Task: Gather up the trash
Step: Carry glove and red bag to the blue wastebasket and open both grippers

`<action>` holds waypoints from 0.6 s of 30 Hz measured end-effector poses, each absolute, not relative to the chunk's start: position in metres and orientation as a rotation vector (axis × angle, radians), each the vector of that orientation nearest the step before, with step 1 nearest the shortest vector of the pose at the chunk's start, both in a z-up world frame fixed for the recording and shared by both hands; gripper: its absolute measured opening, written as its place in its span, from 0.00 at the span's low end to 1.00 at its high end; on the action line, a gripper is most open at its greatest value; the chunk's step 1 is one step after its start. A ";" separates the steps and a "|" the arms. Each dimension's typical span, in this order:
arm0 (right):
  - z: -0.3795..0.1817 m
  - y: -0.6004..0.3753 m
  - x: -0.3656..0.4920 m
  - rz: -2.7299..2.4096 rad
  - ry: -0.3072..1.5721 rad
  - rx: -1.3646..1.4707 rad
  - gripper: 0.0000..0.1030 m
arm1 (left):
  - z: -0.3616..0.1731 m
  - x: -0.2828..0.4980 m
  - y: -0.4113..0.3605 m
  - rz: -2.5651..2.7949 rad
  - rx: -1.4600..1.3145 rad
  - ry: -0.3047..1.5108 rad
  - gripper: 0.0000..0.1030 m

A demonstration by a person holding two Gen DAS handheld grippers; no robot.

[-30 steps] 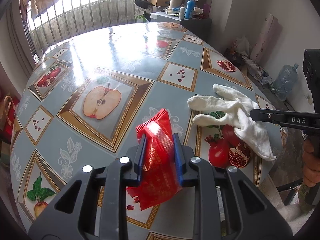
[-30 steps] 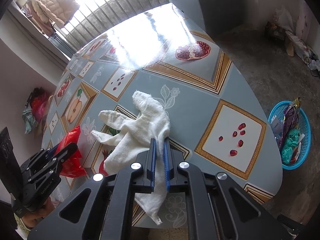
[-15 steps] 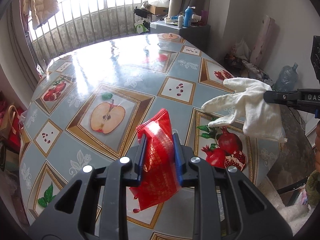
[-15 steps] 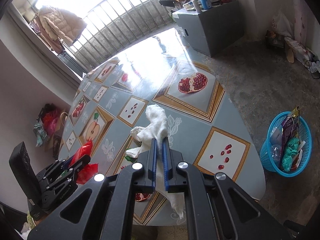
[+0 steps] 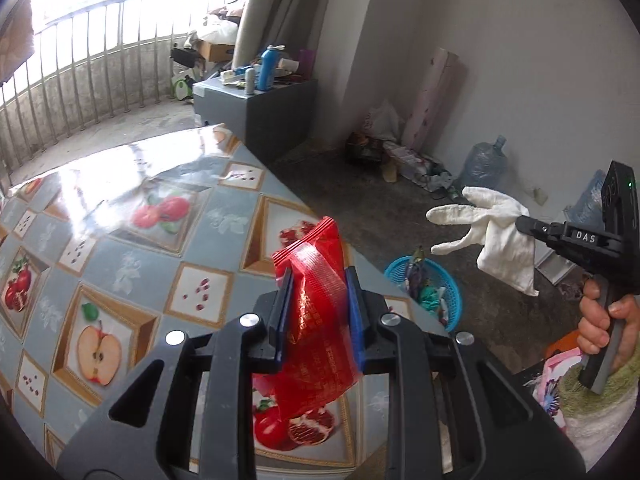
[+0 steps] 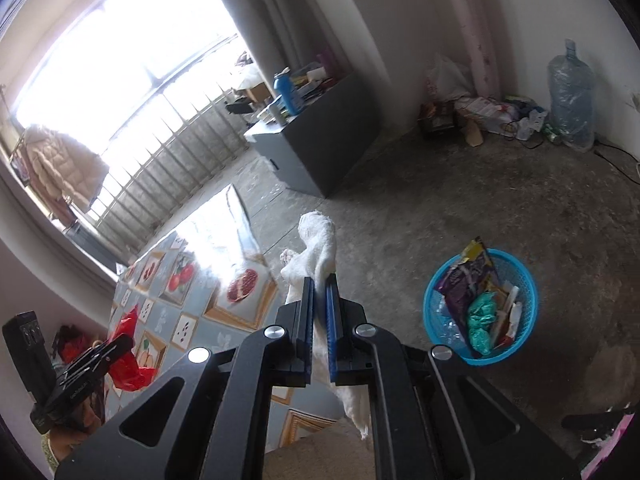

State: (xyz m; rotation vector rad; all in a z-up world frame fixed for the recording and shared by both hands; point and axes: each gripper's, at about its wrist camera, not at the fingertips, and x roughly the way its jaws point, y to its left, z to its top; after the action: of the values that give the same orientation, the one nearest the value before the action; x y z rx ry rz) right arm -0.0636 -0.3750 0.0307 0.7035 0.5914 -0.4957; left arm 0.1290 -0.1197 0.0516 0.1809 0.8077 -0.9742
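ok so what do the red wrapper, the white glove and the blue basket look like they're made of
Red wrapper: thin glossy plastic film, crinkled and partly see-through. White glove: soft matte knit, probably cotton, hanging limp. Blue basket: rigid plastic mesh, by its open lattice wall.

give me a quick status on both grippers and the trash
Left gripper shut on red wrapper, over the table. Right gripper shut on white glove, off the table edge. Blue basket on floor, path looks clear.

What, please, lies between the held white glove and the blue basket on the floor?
Only bare concrete floor separates the white glove from the blue basket, as the right wrist view shows.
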 end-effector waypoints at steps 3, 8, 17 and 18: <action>0.020 -0.404 -0.101 -0.591 0.568 0.756 0.06 | 0.053 0.120 -0.173 -1.071 0.215 0.826 0.21; -0.018 -0.443 -0.142 -0.715 0.581 0.847 0.06 | 0.030 0.095 -0.271 -1.218 0.274 0.944 0.21; -0.108 -0.511 -0.153 -0.819 0.647 1.010 0.06 | -0.045 0.061 -0.426 -1.318 0.392 1.113 0.23; -0.116 -0.518 -0.151 -0.818 0.649 1.027 0.06 | -0.052 0.059 -0.439 -1.316 0.407 1.122 0.23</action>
State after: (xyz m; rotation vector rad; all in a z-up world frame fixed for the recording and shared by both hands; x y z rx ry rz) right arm -0.1506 -0.5180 -0.1159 1.0267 0.6485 -0.8182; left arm 0.0595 -0.4388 -0.0523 0.4075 1.1217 -1.3160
